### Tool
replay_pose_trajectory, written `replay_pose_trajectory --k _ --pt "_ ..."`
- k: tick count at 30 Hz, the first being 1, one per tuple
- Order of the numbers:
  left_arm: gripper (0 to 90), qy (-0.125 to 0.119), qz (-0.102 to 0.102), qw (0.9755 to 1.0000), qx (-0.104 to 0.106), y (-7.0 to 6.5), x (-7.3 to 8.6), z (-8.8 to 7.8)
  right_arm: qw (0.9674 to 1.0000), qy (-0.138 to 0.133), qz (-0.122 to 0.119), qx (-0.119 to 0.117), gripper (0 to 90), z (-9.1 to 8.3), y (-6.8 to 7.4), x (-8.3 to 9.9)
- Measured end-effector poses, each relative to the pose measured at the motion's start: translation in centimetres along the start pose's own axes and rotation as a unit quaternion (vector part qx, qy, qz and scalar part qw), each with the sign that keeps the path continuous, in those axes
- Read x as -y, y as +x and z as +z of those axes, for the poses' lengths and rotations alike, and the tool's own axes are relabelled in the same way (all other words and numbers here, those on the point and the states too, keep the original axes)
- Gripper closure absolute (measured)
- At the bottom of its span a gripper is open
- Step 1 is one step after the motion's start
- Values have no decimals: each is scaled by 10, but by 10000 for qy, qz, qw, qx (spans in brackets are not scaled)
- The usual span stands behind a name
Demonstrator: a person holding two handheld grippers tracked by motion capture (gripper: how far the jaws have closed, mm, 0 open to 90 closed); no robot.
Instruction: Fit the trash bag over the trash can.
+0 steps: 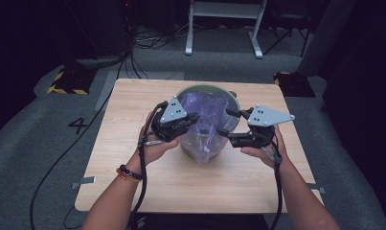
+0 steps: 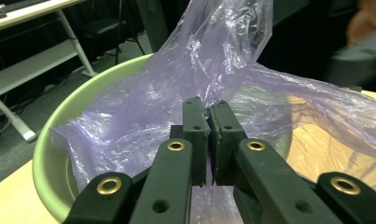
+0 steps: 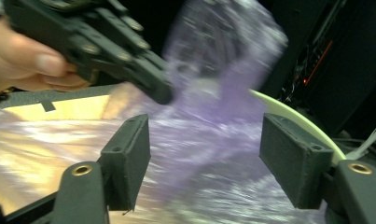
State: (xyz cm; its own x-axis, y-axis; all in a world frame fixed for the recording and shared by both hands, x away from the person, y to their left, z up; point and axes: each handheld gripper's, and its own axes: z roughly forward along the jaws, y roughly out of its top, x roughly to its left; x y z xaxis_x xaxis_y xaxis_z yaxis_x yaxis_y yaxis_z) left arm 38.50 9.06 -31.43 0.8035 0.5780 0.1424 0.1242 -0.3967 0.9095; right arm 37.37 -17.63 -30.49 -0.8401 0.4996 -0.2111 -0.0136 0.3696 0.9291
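A thin purple plastic bag (image 1: pixel 207 120) lines a pale green bin (image 1: pixel 205 87) on the wooden table (image 1: pixel 133 153) and spills over its near rim. My left gripper (image 1: pixel 193 119) is at the bag's left side. In the left gripper view its jaws (image 2: pixel 208 109) are shut on a pinch of the bag's film (image 2: pixel 223 42) above the bin's rim (image 2: pixel 50 140). At the bag's right side my right gripper (image 1: pixel 224 122) stands open. In the blurred right gripper view its pads (image 3: pixel 204 154) stand wide apart with the bag (image 3: pixel 213 93) beyond them, and the left gripper (image 3: pixel 162 95) reaches in from the upper left.
The bin stands at the table's far middle. A white-legged desk frame (image 1: pixel 224 28) and cables lie on the floor behind. A yellow-and-black striped base (image 1: pixel 68 81) sits off the far left corner.
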Motion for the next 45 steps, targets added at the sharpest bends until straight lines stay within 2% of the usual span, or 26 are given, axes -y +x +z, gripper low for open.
replay_pose_trajectory --k 7,9,11,13,14,15,19,22,23,27,32,37,40,43,45 --pt "880 82 78 9998 -136 -3 -3 7 9992 -17 1 -410 282 4 24 -3" --pt "880 81 88 9999 -123 -4 -3 8 9990 61 -84 -427 267 8 29 -2" --pt "880 54 65 9999 -123 -4 -3 8 9987 318 -138 -370 278 16 33 1" --pt "879 7 27 9999 -125 -2 -2 6 9982 550 -166 -195 373 22 33 5" --pt "879 -25 3 9999 -115 -1 -1 5 9977 643 -190 -125 487 24 33 8" --pt "877 -40 -8 9999 -121 0 0 4 9974 688 -227 -64 551 24 32 10" --pt "856 -149 -97 9998 -105 4 4 -5 9972 647 -286 232 799 17 30 15" --pt "846 -194 -118 9997 -131 5 9 -13 9978 574 -177 294 884 9 25 18" --pt "841 -215 -120 9996 -142 6 11 -15 9973 577 -207 406 895 6 23 20" --pt "818 -201 -158 9995 -181 8 18 -22 9969 534 -108 572 900 -2 18 24" --pt "806 -240 -272 9991 -237 11 31 -30 9957 386 151 833 900 -13 5 34" --pt "816 -223 -451 9982 -320 18 47 -33 9921 306 431 1136 900 -22 -14 48" --pt "822 -205 -602 9974 -328 22 56 -32 9899 246 637 1243 900 -25 -25 57" --pt "826 -112 -666 9972 -328 23 67 -27 9886 204 755 1283 900 -26 -33 66" --pt "829 -76 -709 9970 -302 23 73 -23 9890 127 848 1203 896 -26 -38 73"
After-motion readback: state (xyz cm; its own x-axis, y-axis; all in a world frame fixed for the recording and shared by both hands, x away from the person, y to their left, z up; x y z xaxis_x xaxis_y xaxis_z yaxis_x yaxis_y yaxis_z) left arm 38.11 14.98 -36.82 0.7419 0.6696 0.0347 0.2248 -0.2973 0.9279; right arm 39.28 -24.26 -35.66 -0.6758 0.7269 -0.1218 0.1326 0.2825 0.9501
